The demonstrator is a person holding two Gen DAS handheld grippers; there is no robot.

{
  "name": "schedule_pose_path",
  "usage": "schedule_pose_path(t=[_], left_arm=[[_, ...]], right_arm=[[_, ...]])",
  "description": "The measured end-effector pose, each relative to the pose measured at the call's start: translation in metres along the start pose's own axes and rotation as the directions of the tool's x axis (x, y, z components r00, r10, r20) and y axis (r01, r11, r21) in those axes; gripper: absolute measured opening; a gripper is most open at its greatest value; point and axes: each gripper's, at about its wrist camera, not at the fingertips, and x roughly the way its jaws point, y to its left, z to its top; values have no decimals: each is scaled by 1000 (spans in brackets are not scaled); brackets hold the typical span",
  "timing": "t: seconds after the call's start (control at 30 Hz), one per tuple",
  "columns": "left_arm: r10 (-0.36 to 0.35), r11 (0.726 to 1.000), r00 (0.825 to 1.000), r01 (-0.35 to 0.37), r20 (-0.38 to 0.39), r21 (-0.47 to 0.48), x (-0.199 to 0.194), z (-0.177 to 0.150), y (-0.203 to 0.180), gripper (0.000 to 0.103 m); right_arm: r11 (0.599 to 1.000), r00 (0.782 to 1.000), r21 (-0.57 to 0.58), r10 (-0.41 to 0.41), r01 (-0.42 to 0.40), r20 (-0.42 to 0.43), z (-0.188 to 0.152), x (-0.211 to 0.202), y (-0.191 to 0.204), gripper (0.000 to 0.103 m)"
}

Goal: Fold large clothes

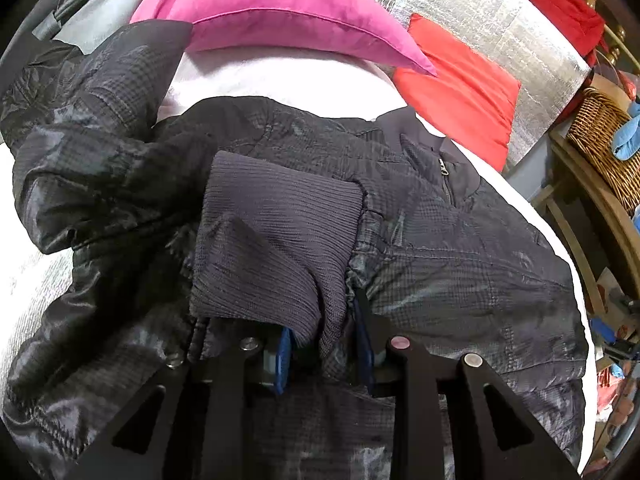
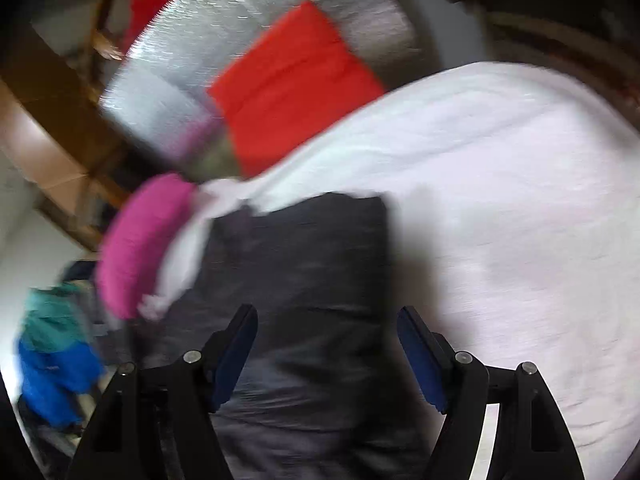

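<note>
Left wrist view: the left tongs [image 1: 326,354] pinch the ribbed cuff [image 1: 276,236] of the dark jacket [image 1: 460,248], which lies crumpled on the white bed [image 1: 280,80]. The knit looks stretchy and could slip out if tugged, undoing the fold.

Right wrist view, blurred: the right tongs [image 2: 328,354] stand spread and hold nothing, the jacket [image 2: 304,280] just beyond them; closing now might also catch the sheet.

One jacket [image 1: 440,248] — two pillows [image 1: 280,4]
</note>
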Motion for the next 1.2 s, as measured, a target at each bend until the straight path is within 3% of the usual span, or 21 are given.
schedule_pose_path(t=[0.07, 0.17, 0.23, 0.3, 0.4, 0.57, 0.63, 0.67, 0.8, 0.87, 0.93, 1.0, 1.07, 1.2], left_arm=[[-3, 1000, 1000, 3, -1, -2, 1, 0, 1, 31], [-2, 1000, 1000, 2, -4, 0, 2, 0, 0, 33], [2, 1000, 1000, -2, -7, 5, 2, 0, 0, 33], [-4, 1000, 1000, 4, -9, 1, 2, 1, 1, 33], [2, 1000, 1000, -2, -1, 9, 2, 0, -1, 33], [-14, 1000, 1000, 14, 2, 2, 1, -1, 2, 34], [-20, 1000, 1000, 20, 6, 0, 2, -1, 3, 34], [-19, 1000, 1000, 19, 6, 1, 2, -1, 3, 34], [-20, 1000, 1000, 20, 11, 5, 0, -1, 3, 35], [-17, 1000, 1000, 17, 9, 19, -1, -1, 0, 39], [-25, 999, 999, 26, -30, 37, -3, 4, -6, 58], [-39, 999, 996, 41, -77, 23, -12, 10, -9, 68], [-94, 996, 993, 93, -67, -10, -34, 16, -5, 69], [-224, 972, 974, 223, -6, -74, -93, 28, 28, 83]], right_arm=[[999, 997, -13, 47, -48, -68, -14, 13, 9, 76], [999, 978, -37, -45, 38, -205, -35, 50, -5, 72], [999, 985, 19, -26, 29, -171, -28, 40, -5, 73], [1000, 989, -1, 17, -18, -149, -16, 35, 10, 73], [1000, 997, -16, 13, -15, -81, 4, 25, 16, 76], [992, 997, 115, 57, -52, -43, 39, 63, -7, 76], [988, 997, 152, 0, 12, -79, 50, 83, -25, 76], [983, 996, 185, 21, -6, -81, 51, 89, -31, 76], [990, 1000, 139, -9, 11, -19, 43, 60, -14, 76], [999, 1000, 37, -17, 17, 7, 29, 39, 10, 76], [999, 1000, -38, 6, -6, 13, 4, 9, 28, 77], [996, 999, -79, 33, -31, 27, -23, -20, 41, 81], [993, 996, -88, 79, -75, 37, -57, -39, 54, 82], [987, 988, -59, 151, -149, 30, -115, -52, 78, 85]])
